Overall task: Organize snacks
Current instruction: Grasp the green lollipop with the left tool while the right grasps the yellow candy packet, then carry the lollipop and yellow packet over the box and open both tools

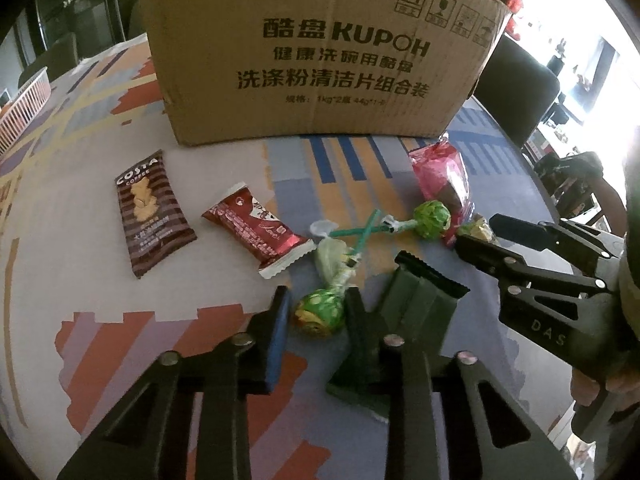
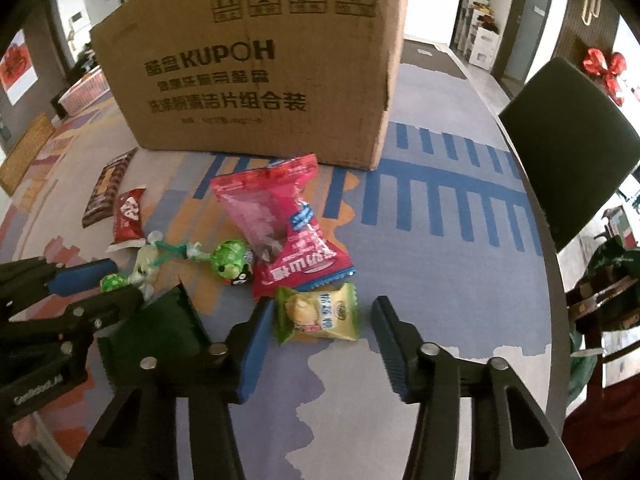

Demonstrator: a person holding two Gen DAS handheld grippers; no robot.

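Note:
On the patterned tablecloth in front of a cardboard box (image 1: 320, 60) (image 2: 248, 80) lie several snacks. My left gripper (image 1: 318, 300) (image 2: 120, 282) is shut on the head of a green lollipop (image 1: 318, 314) (image 2: 112, 282), whose stick points away toward the box. A dark green packet (image 1: 420, 312) (image 2: 160, 328) lies just right of it, partly under the right finger. My right gripper (image 2: 322, 308) (image 1: 478, 231) is open around a yellow-green candy packet (image 2: 316, 312) (image 1: 478, 232). The left pad meets the packet's edge and a small gap shows at the right pad.
A second green lollipop (image 1: 432, 220) (image 2: 232, 258), a pink packet (image 1: 440, 176) (image 2: 288, 224), a red packet (image 1: 256, 232) (image 2: 130, 216) and a brown Costa packet (image 1: 152, 216) (image 2: 106, 192) lie nearby. A white basket (image 1: 24, 108) stands far left. A dark chair (image 2: 572, 140) stands past the table's right edge.

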